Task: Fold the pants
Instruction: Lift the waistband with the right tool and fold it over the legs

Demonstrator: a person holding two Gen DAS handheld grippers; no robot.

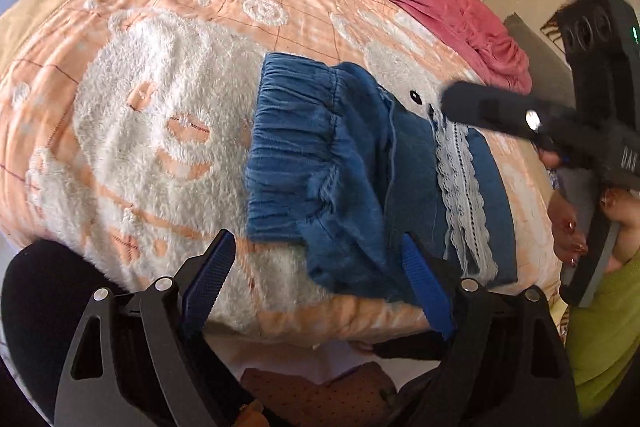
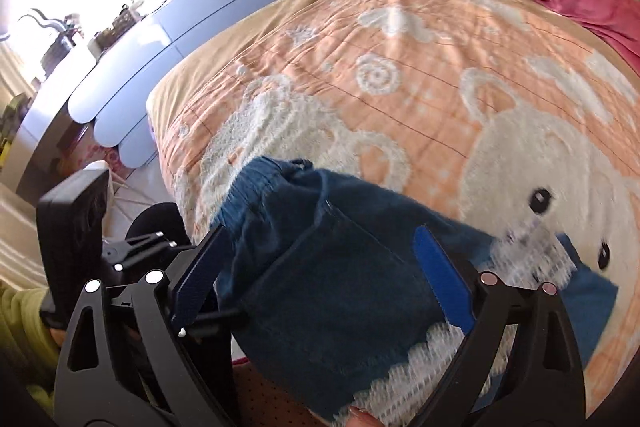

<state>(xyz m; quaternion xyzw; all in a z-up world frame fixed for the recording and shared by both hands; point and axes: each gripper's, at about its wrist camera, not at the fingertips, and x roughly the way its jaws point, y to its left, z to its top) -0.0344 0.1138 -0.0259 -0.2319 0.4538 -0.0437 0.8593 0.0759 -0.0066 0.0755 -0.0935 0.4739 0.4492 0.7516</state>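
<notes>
Pants [image 1: 352, 163] lie folded on the blanket [image 1: 160, 107], left gripper [image 1: 320, 275] and right gripper [image 2: 320, 267] jaws apart.

My left gripper [image 1: 320, 283] wears ribbed blue pads [image 1: 426, 285] on black triangular-cutout arms studded with silver screws. My right gripper [image 2: 326, 275] is built the same. Lime-green sleeves [image 1: 604, 339] cover my arms, and my fingernails [image 1: 576, 247] carry dark reddish polish behind the black housing.
</notes>
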